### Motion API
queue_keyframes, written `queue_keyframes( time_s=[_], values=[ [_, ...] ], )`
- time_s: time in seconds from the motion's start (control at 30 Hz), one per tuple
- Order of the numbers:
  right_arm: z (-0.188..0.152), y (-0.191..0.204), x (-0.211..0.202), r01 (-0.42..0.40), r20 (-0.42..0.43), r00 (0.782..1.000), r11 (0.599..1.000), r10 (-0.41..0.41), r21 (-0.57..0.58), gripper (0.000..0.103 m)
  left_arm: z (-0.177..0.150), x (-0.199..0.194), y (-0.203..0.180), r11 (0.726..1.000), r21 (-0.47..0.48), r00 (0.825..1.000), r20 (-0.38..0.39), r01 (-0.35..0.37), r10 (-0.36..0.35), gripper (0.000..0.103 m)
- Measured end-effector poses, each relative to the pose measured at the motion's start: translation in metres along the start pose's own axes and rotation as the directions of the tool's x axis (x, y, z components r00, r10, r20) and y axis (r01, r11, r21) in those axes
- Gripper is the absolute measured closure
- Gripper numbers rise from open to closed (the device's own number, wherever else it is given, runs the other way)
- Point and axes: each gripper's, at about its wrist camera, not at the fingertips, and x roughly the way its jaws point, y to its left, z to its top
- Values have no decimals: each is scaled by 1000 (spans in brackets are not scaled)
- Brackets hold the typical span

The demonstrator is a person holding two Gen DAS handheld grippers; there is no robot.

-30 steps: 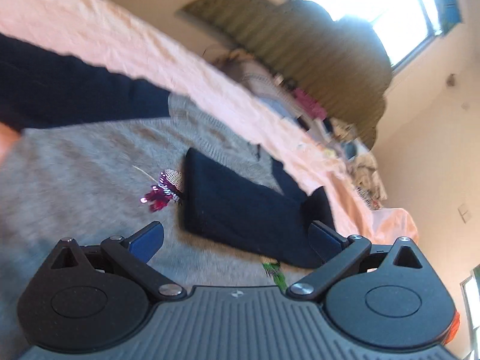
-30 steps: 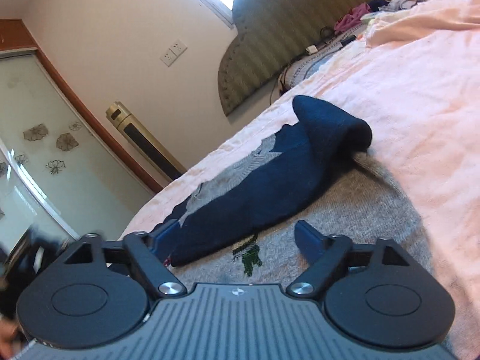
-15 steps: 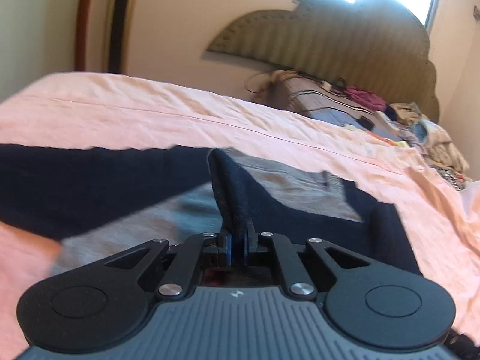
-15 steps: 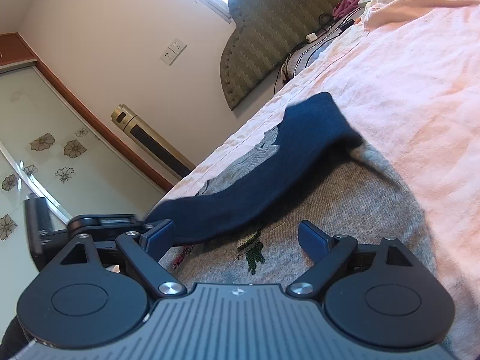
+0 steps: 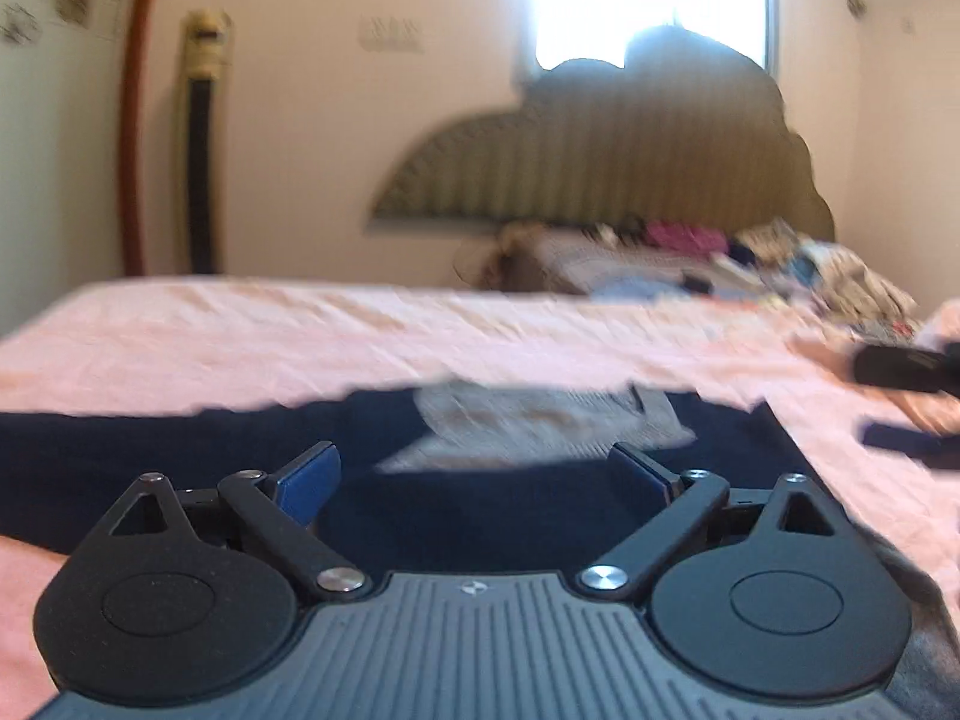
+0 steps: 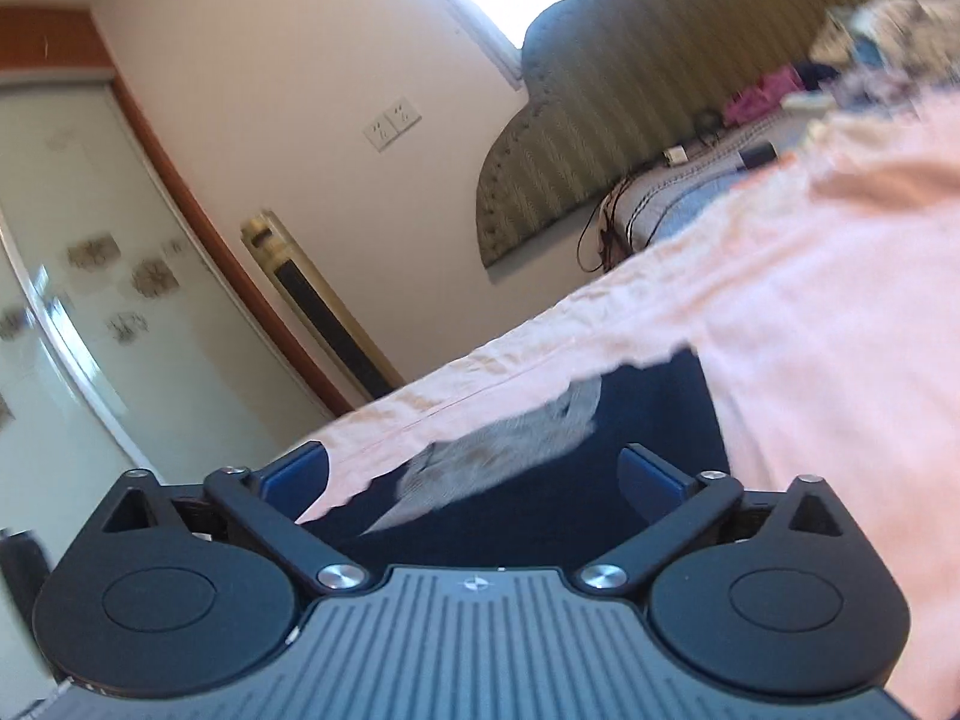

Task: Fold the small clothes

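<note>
Lying flat, navy-and-grey sweater [image 5: 480,516]

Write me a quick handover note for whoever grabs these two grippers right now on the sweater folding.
Left gripper: jaws opening, nothing held.
Right gripper: jaws opening, nothing held.
Grey and navy sweater lies flat on the pink bedsheet, just ahead of both grippers.
Done: navy sleeves appear folded in over the grey body.
Left: probably fold the body over and tidy it.

Clothes pile [image 5: 810,276] by headboard, blurred
</note>
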Motion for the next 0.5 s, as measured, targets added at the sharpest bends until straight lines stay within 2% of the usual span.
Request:
queue_keyframes(
  time_s=[0.07,0.13,0.17,0.2,0.23,0.33,0.43,0.5],
  values=[
    [11,-7,47,95,-110,989,994,-101,-56,4,0,32,6,997,-74,993,-121,-12,3,7],
    [8,-16,82,199,-192,955,969,-225,-143,7,-8,58,23,987,-156,974,-228,-32,-4,8],
    [-1,-22,96,241,-220,933,948,-285,-208,6,-15,57,25,993,-117,984,-178,-29,7,7],
    [-10,-22,97,227,-180,940,926,-289,-302,6,-22,60,25,997,-61,984,-176,-41,30,7],
    [-25,-22,98,218,-166,938,892,-303,-396,1,-25,58,23,999,-25,984,-174,-35,30,7],
    [-20,-21,98,214,-166,942,901,-293,-377,0,-23,49,32,999,-32,986,-169,-14,8,7],
    [-20,-18,92,214,-159,943,899,-292,-382,0,-22,12,71,986,-151,997,-55,-66,58,6],
    [-19,-19,90,207,-158,947,905,-281,-372,0,-22,-13,119,955,-281,995,11,-97,104,6]
  ],
)
